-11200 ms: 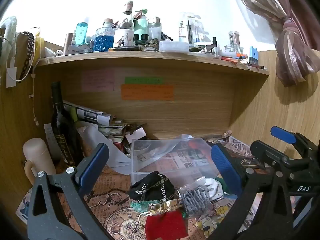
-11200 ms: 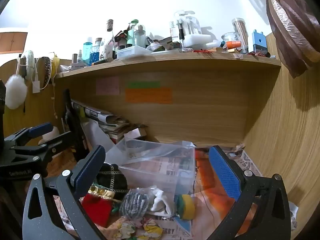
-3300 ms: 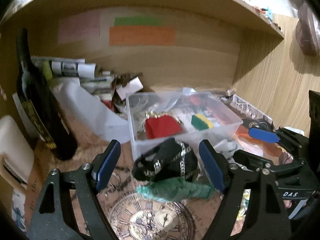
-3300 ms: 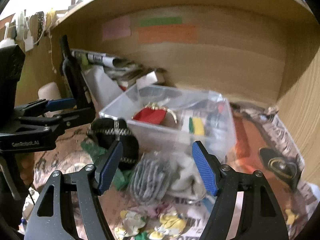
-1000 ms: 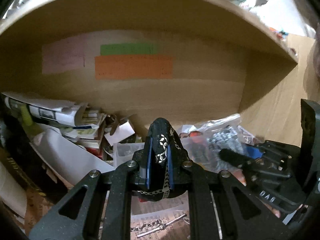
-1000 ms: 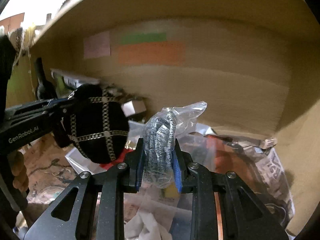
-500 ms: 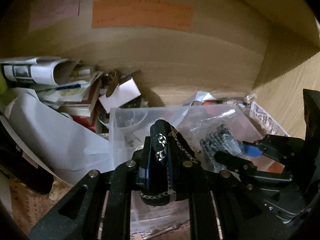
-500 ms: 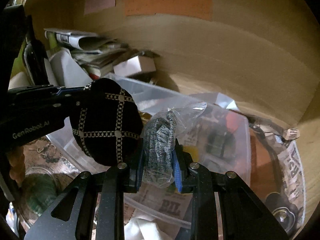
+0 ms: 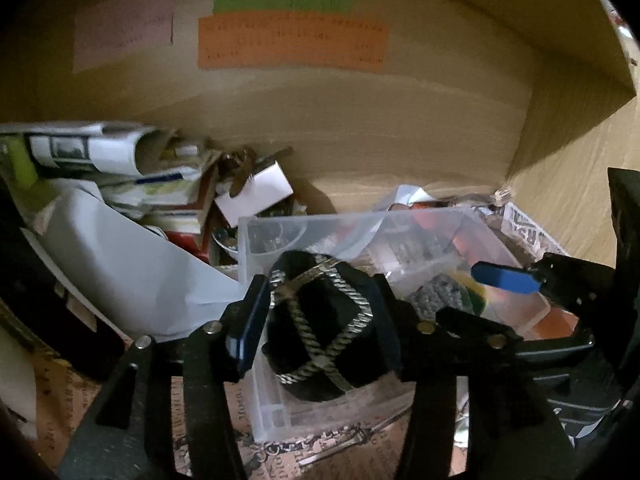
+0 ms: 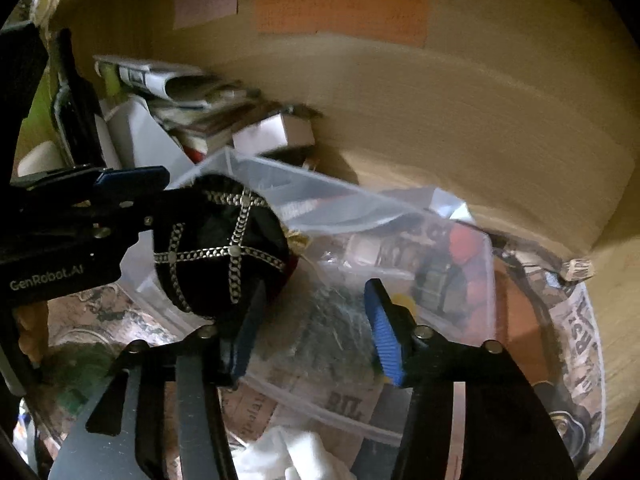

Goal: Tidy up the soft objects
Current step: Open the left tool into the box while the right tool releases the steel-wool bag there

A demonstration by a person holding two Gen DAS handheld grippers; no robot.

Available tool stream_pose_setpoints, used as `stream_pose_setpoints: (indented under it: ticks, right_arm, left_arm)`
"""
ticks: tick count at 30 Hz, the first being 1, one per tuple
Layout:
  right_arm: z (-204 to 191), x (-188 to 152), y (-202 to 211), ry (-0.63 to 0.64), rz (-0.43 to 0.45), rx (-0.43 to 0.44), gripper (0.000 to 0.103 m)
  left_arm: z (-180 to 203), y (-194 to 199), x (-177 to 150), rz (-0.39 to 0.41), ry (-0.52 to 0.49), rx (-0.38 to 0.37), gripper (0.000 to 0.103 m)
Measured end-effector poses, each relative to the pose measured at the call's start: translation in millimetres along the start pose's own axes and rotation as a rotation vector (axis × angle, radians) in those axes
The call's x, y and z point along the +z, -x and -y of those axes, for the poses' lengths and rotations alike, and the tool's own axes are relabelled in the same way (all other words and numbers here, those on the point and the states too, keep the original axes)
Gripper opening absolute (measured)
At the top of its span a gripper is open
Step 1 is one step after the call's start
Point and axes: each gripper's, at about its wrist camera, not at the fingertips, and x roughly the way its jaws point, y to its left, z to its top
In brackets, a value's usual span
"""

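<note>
A black pouch with silver chain trim (image 9: 320,324) sits between the fingers of my left gripper (image 9: 320,320), over the near left corner of the clear plastic bin (image 9: 400,220). The jaws have parted and the pouch seems loose between them. It also shows in the right wrist view (image 10: 220,256). My right gripper (image 10: 316,332) is open above the bin (image 10: 440,208). The grey knit bundle in a clear bag (image 10: 332,320) lies in the bin below it, blurred. It also shows in the left wrist view (image 9: 436,300).
A white cloth (image 10: 288,456) lies in front of the bin. A dark bottle (image 10: 76,104) stands at the left. Stacked papers and a small white box (image 9: 256,192) lie behind the bin against the wooden back wall (image 9: 360,120).
Both grippers have opened over the bin. The grey bundle has dropped out of my right gripper into the bin. The black pouch has turned between my left fingers as they spread.
</note>
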Motion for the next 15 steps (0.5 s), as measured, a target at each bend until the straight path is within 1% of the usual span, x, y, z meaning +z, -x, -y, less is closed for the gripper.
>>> stream_pose_setpoints:
  ticks: [2,4,6,7,11,13,14,15]
  right_arm:
    - [0.3,0.9,10.8,-0.001,0.025,-0.005,0.049]
    - [1.1,1.4,24.3,-0.011,0.055,-0.006,0.053]
    - [1.7,0.8,39.1,-0.02,0.091,-0.009,0.06]
    - [1.3,0.4,45.9,-0.021,0.107,-0.014,0.061]
    - [-2.5,-1.8,68.8,-0.027,0.157,-0.022,0.061]
    - [-3.9,-5.5,81.1,-0.03,0.179,-0.025,0.061]
    - [-4.7,-8.0,86.3,-0.032,0.188,-0.023,0.063]
    - [-5.2,-10.7,89.9,-0.035,0.194,-0.024,0.067]
  left_arm:
    - [0.9,9.2,1.0,0.019,-0.003,0.001,0.056]
    - [1.3,21.2,0.9,0.048,-0.006,0.001,0.063]
    - [1.9,33.0,0.0,0.072,-0.007,0.003,0.068]
    - [2.1,39.9,-1.0,0.084,-0.007,0.003,0.071]
    - [4.6,62.3,-7.2,0.121,-0.015,0.001,0.076]
    - [6.9,72.5,-12.6,0.136,-0.023,0.003,0.08]
    - [8.0,76.6,-15.8,0.142,-0.026,0.004,0.081]
    - [9.2,80.5,-19.5,0.147,-0.028,0.005,0.082]
